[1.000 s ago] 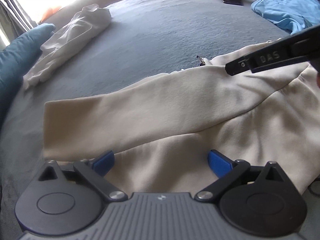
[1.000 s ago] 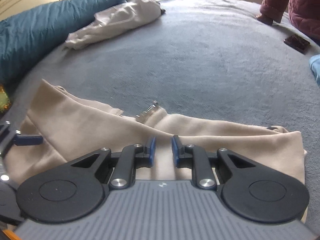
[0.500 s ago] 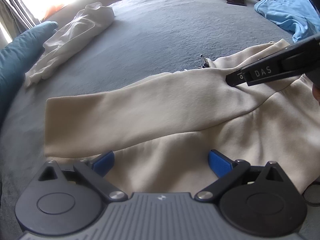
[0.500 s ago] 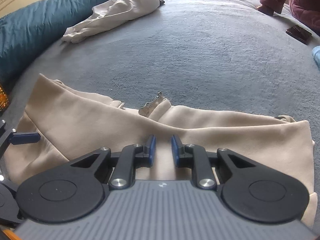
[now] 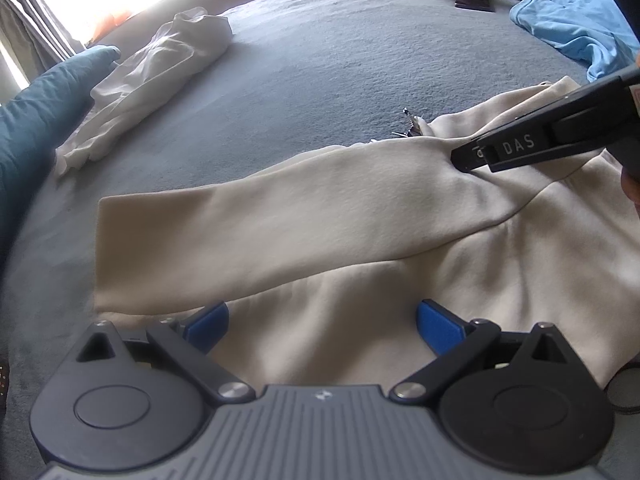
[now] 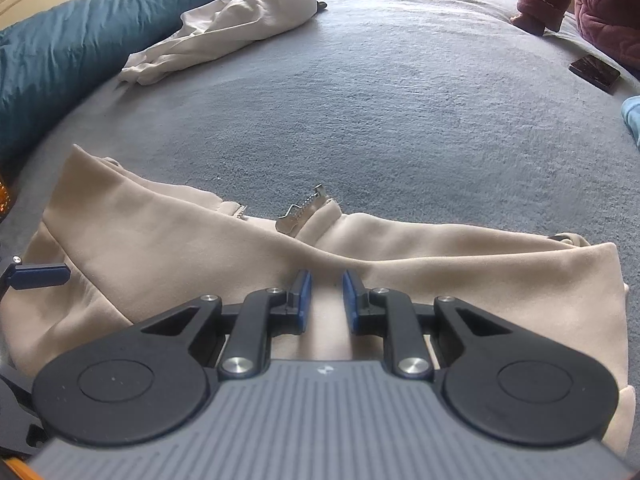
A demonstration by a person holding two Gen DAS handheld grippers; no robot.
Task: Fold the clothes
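- Cream jacket lies spread across the lower frame on the grey bed.
- Left gripper is spread wide; right gripper pinches a jacket fold.
- White garment and teal pillow sit upper left; blue cloth upper right.

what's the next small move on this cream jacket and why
Probably bring the left gripper down and close it on the cream jacket. Its jaws stand wide open just over the jacket's body, holding nothing, while the right gripper already pinches cloth near the shoulder. The sleeve already lies across the body, so a second grip looks needed before folding further.
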